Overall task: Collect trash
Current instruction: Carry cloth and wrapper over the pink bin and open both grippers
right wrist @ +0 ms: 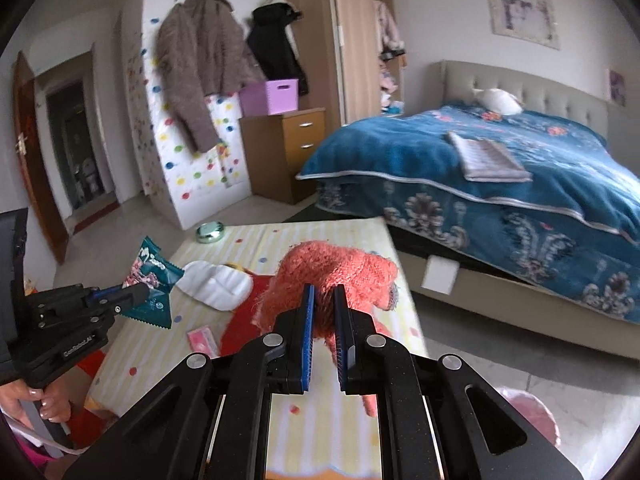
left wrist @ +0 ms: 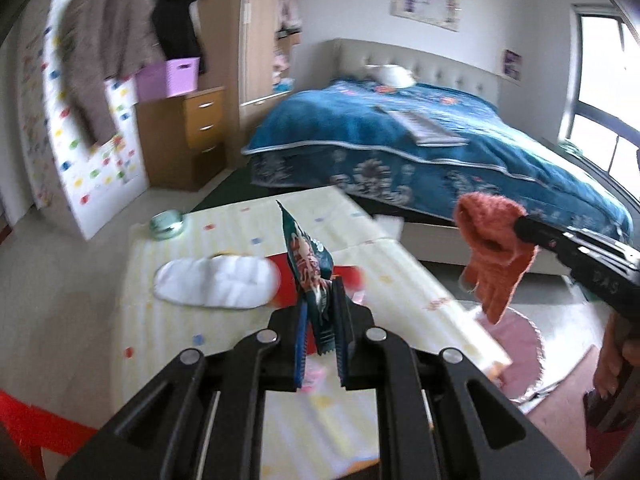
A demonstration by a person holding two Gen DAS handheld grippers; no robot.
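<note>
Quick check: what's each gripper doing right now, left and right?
Left gripper: shut on the teal snack wrapper.
Right gripper: shut on the orange knitted cloth.

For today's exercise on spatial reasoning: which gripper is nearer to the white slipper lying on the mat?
Left. The left gripper, shut on a teal snack wrapper, hangs just beside the white slipper. The right gripper, shut on an orange sock, is farther over, toward the bed.
</note>
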